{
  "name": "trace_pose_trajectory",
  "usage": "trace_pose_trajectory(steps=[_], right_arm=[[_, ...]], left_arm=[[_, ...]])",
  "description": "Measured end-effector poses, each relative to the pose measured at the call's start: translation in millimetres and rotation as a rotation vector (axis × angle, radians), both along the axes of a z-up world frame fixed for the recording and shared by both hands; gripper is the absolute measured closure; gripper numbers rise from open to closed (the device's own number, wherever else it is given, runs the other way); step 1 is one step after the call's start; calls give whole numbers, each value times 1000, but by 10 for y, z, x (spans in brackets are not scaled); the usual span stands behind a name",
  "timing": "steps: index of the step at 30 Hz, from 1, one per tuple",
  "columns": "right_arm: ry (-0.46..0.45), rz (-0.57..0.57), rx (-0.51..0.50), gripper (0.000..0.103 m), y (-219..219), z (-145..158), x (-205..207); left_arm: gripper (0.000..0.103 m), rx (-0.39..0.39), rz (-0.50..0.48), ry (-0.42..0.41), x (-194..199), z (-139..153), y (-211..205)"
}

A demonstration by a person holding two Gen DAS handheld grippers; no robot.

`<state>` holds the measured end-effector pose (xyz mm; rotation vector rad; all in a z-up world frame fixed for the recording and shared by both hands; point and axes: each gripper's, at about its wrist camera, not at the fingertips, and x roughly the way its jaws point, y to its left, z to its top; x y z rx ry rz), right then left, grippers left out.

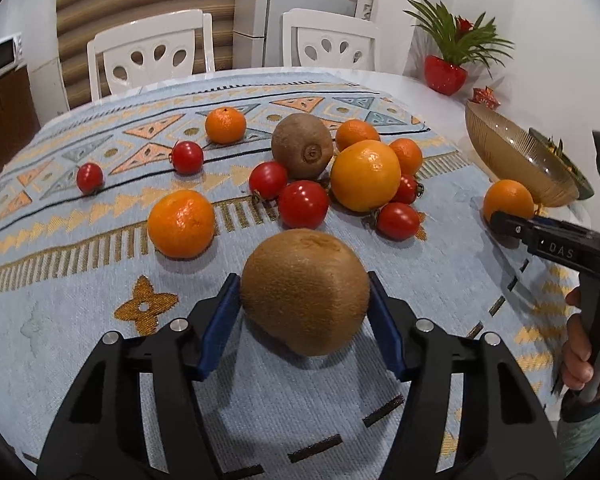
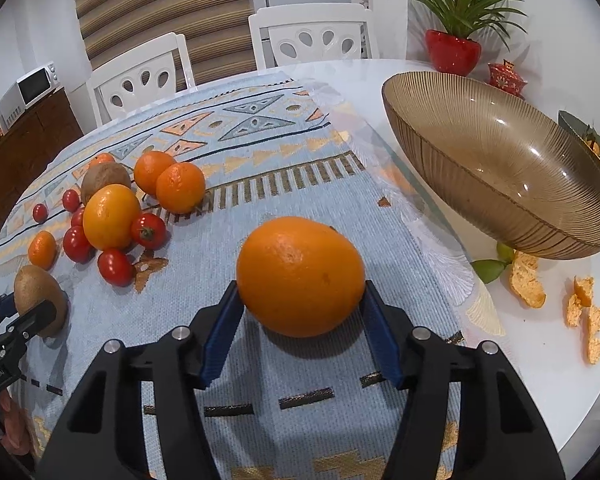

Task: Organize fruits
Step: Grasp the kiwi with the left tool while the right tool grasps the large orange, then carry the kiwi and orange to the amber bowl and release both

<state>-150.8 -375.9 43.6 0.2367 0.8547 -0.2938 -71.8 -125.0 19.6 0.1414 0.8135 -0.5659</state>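
Note:
In the left wrist view my left gripper [image 1: 303,280] is shut on a brown kiwi [image 1: 305,300], blue pads pressing both its sides, low over the patterned blue cloth [image 1: 80,272]. My right gripper [image 2: 301,286] is shut on an orange [image 2: 300,272] just above the cloth, left of the empty amber glass bowl [image 2: 500,184]. Each view shows the other tool: the right gripper [image 1: 500,222] with its orange [image 1: 508,200] near the bowl [image 1: 512,156], and the left gripper [image 2: 24,312] with the kiwi [image 2: 40,296]. Whether either fruit touches the cloth I cannot tell.
A pile sits mid-cloth: a large orange [image 1: 366,176], a second kiwi [image 1: 302,146], several mandarins and cherry tomatoes. Orange peel pieces [image 2: 528,280] lie on the white table by the bowl. A red plant pot [image 2: 452,50] and white chairs [image 2: 140,76] stand behind.

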Motion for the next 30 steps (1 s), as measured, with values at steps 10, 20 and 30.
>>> trace_pose_trajectory(steps=[10,20,30], right_arm=[[-27,12,163,46,-231,6,-92],[-173,-54,185,73,-718,568,-506],[-175,-12,179,71,-1064,561,-588]], left_arm=[[42,8,-11,-39,-85,110,-29],[42,-24,-205,-82,-179,651,-770],[42,-126,-378,42,28,675,-1793]])
